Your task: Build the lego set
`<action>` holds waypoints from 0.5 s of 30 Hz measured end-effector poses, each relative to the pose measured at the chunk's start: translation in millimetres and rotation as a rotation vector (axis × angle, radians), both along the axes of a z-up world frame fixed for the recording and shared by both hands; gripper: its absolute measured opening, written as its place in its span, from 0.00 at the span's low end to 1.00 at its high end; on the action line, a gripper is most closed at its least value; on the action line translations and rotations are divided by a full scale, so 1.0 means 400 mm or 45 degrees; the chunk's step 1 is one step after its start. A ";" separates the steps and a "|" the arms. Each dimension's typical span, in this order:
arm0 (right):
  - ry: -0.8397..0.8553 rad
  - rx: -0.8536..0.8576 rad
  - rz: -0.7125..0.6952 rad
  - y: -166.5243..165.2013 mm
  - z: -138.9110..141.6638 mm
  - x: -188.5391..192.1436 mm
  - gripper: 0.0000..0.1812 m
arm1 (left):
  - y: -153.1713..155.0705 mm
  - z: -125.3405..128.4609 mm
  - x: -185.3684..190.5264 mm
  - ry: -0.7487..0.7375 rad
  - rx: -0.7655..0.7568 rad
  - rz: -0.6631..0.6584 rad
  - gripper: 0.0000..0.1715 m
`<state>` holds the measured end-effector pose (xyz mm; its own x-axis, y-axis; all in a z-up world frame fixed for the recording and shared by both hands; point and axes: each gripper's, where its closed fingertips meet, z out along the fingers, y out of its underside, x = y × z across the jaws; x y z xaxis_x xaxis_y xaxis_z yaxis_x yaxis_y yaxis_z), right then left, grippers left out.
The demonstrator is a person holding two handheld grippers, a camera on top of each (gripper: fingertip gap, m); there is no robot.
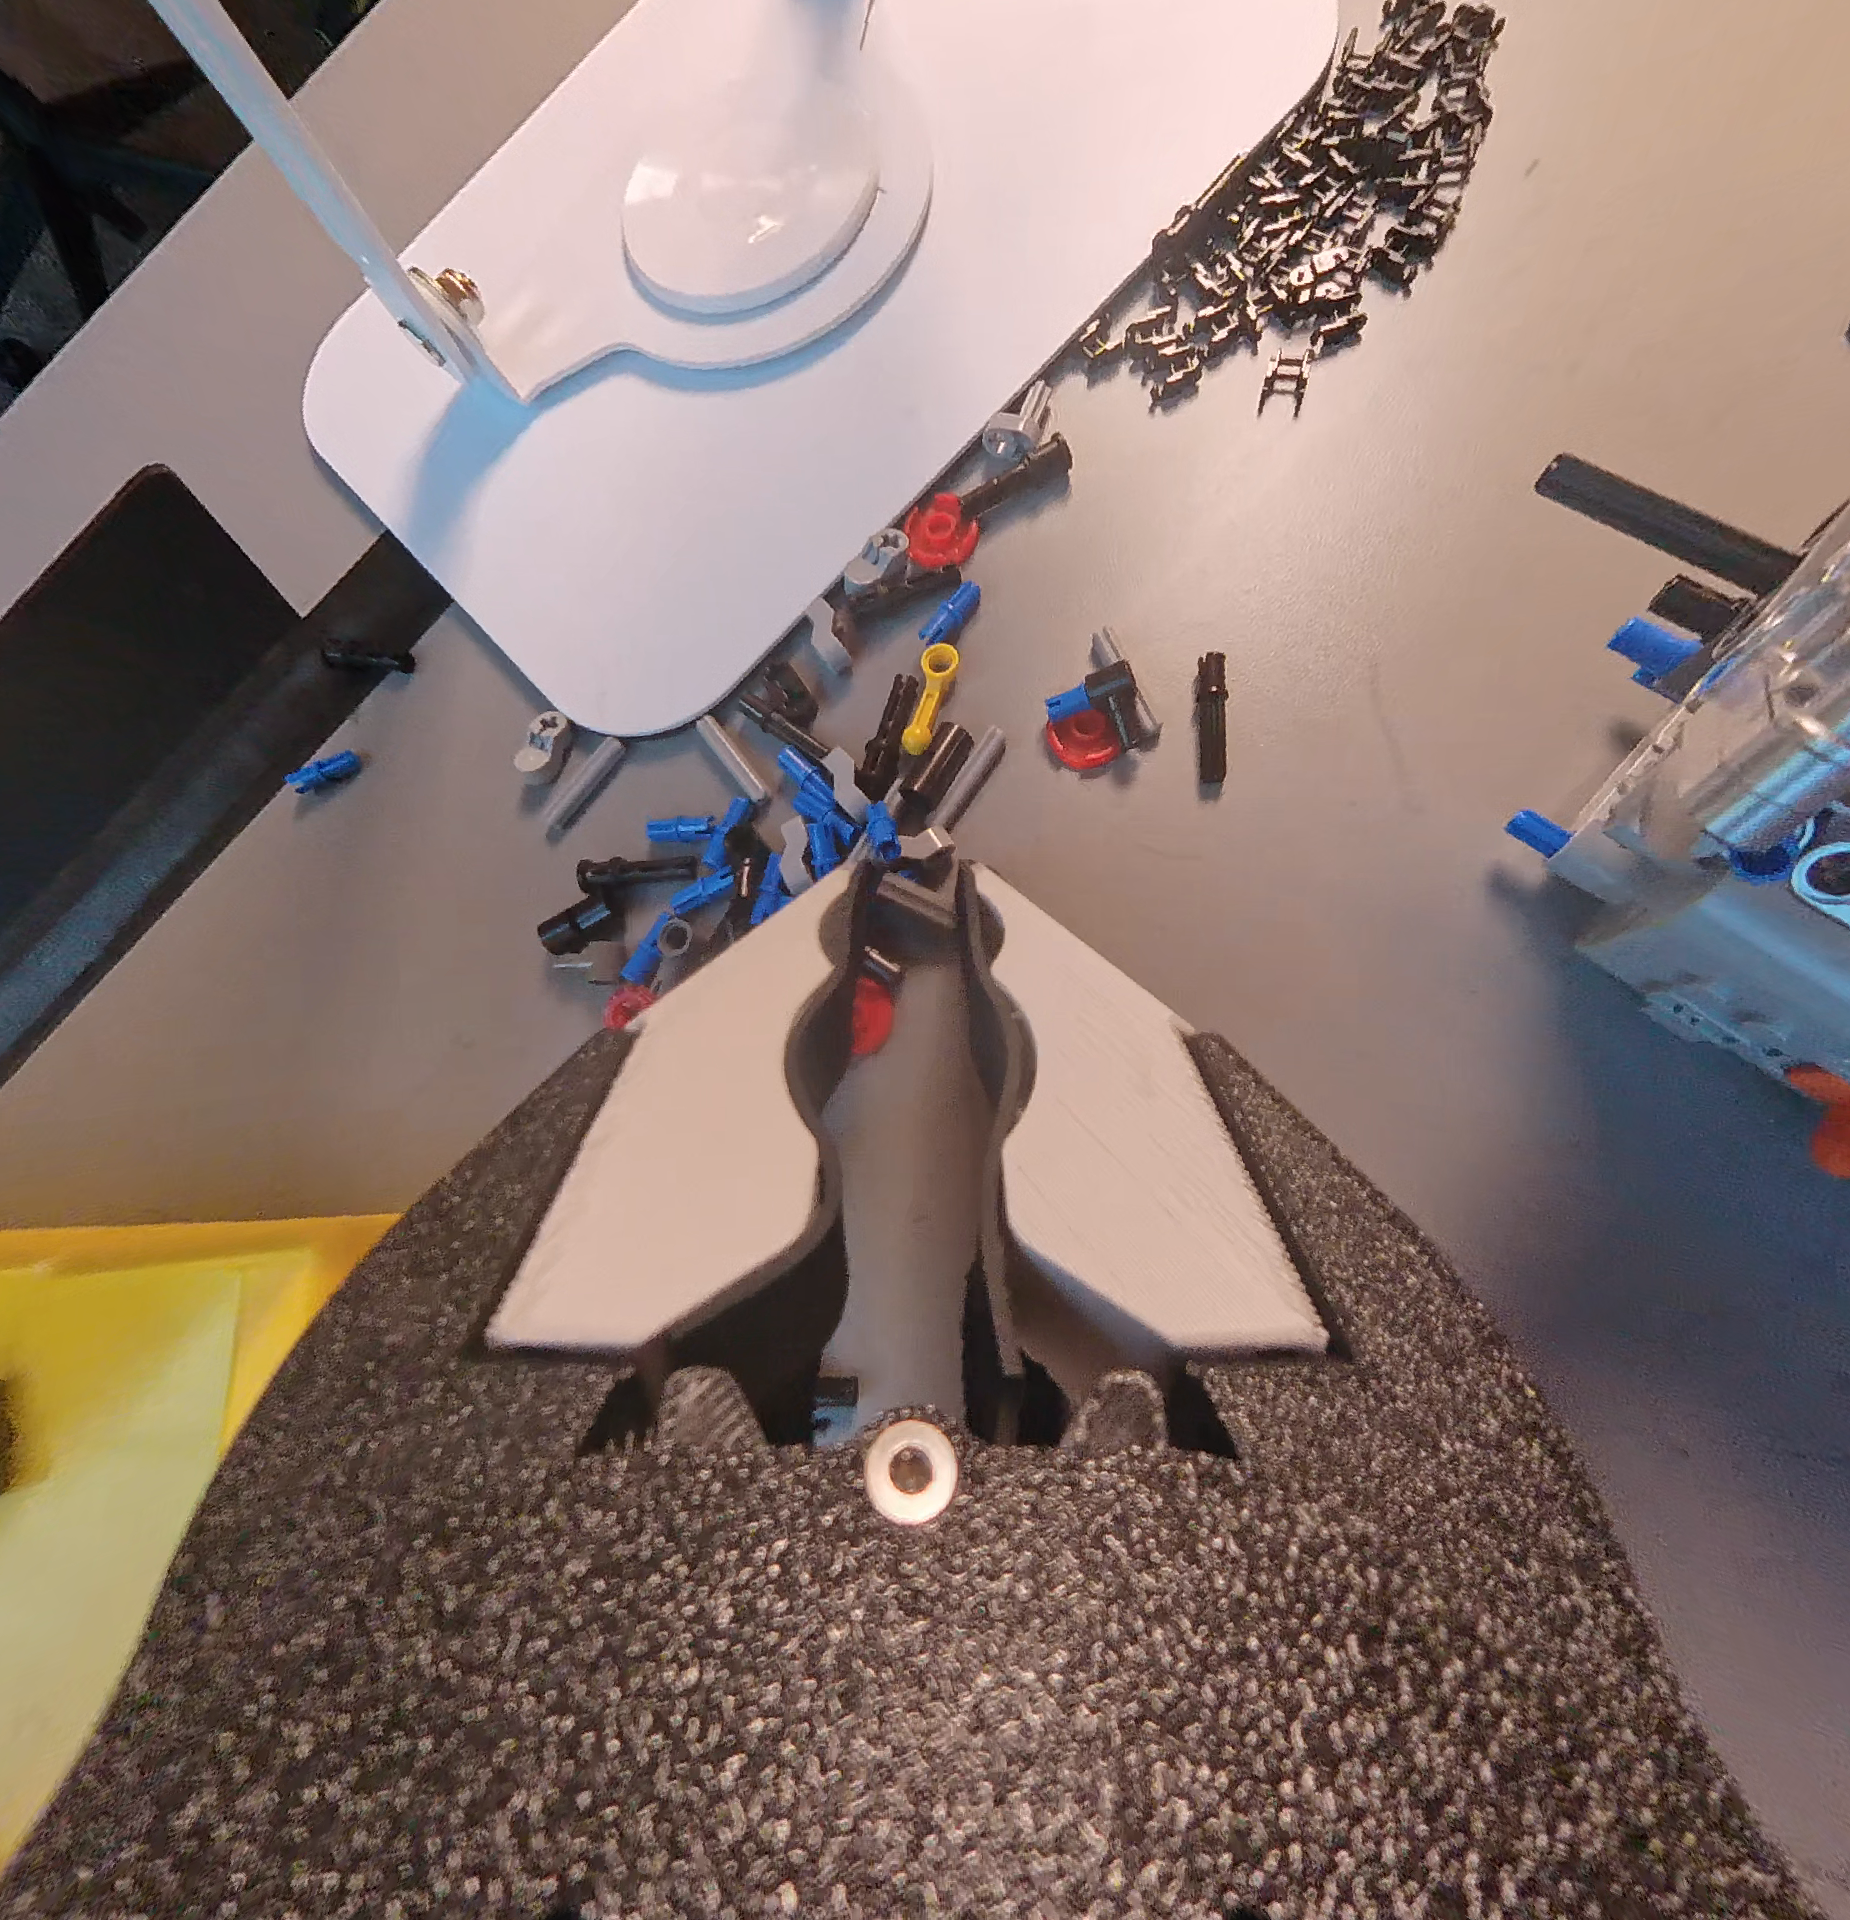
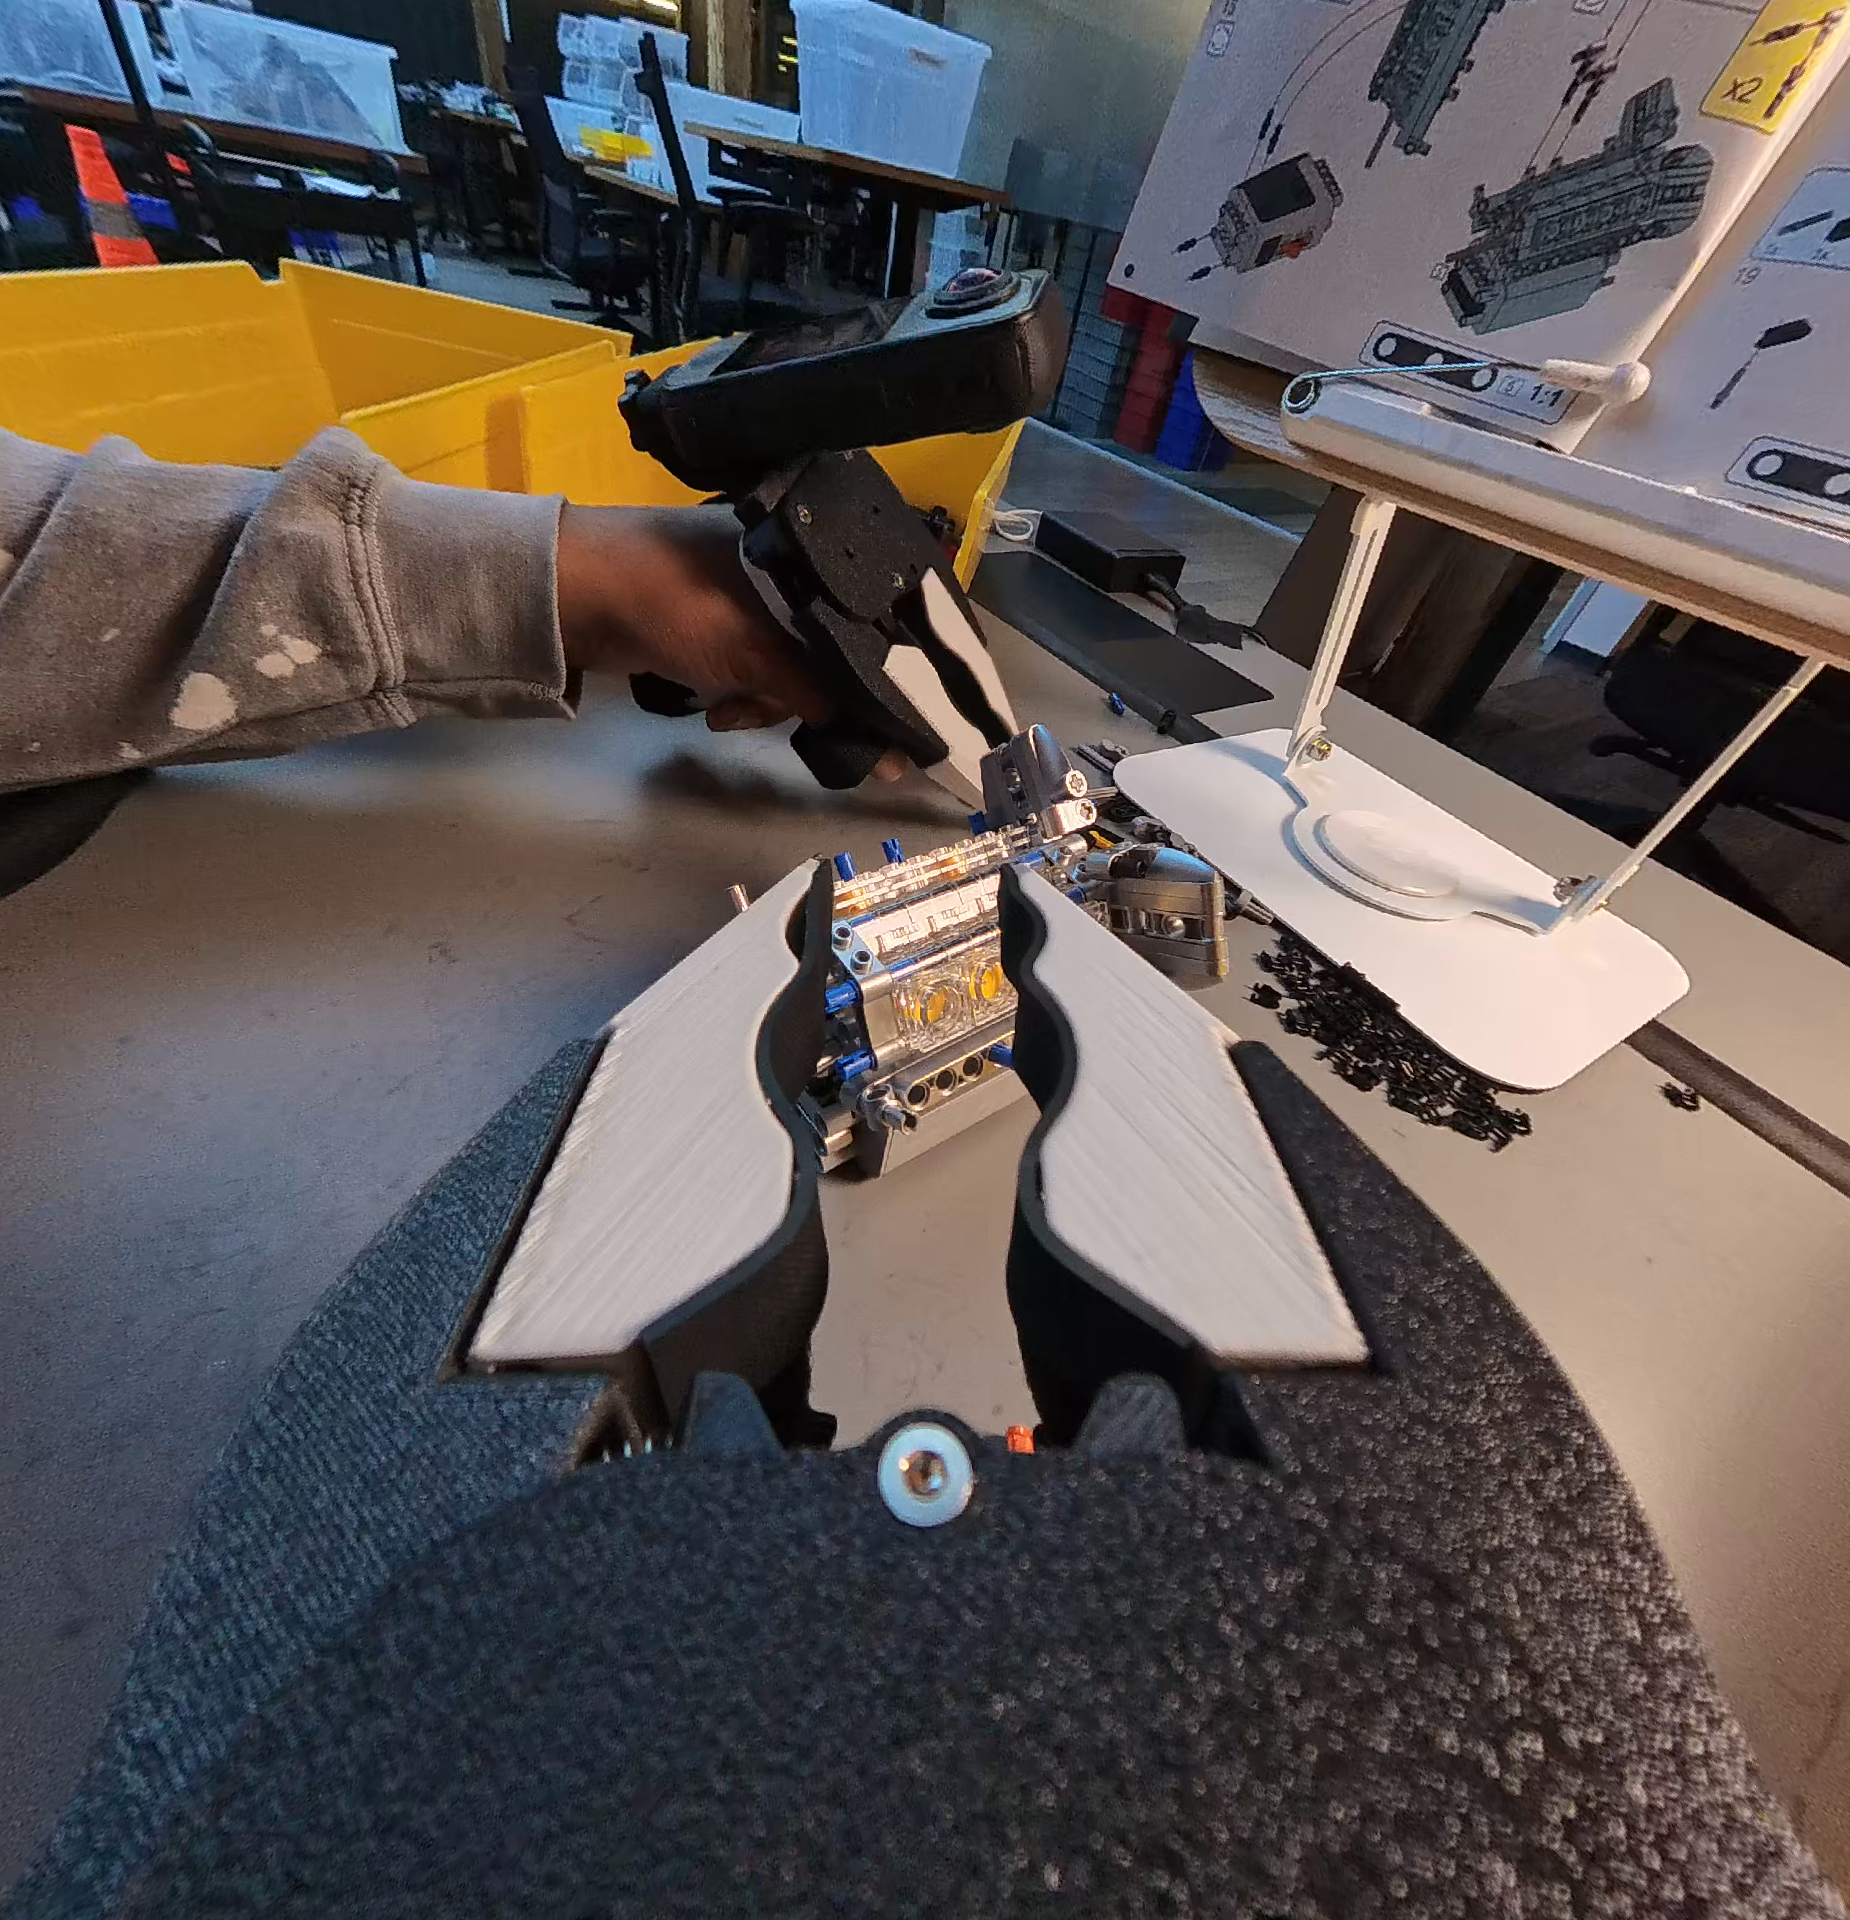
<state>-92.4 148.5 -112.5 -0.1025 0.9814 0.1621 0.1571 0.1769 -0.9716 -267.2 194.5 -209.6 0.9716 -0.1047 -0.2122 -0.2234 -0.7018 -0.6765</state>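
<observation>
My left gripper [image 1: 913,873] points down into a pile of small blue, black, grey and red pins [image 1: 796,821] on the grey table. Its jaws are nearly together, pinching a small dark grey piece [image 1: 931,842] at the tips. A red round piece [image 1: 871,1013] lies on the table under the fingers. The right wrist view shows this gripper [image 2: 968,774], held by a hand [image 2: 672,613], just behind the model. My right gripper [image 2: 916,894] has its jaws wide apart, pressed against both sides of a grey and clear engine model [image 2: 931,997] resting on the table.
A white stand base [image 1: 692,416] lies beyond the pins and carries an instruction booklet [image 2: 1523,208]. A heap of black links [image 1: 1316,208] lies along its edge. Yellow bins [image 2: 277,353] stand at the left. The model [image 1: 1731,831] sits at the left wrist view's right edge. Across from one pair of fingers to the other is roughly 20 cm.
</observation>
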 end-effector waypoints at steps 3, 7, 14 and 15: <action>-0.001 -0.008 0.001 0.001 0.000 0.000 0.17 | -0.023 0.008 -0.022 0.054 -0.034 0.027 0.03; -0.008 -0.009 0.004 0.000 -0.002 -0.002 0.17 | -0.031 0.030 -0.032 0.065 -0.021 0.031 0.04; -0.006 -0.005 0.007 -0.002 -0.002 -0.001 0.17 | -0.002 -0.002 0.007 -0.083 -0.022 -0.014 0.10; -0.007 -0.004 0.008 -0.002 -0.002 -0.001 0.17 | 0.001 -0.003 0.009 -0.101 -0.015 -0.015 0.10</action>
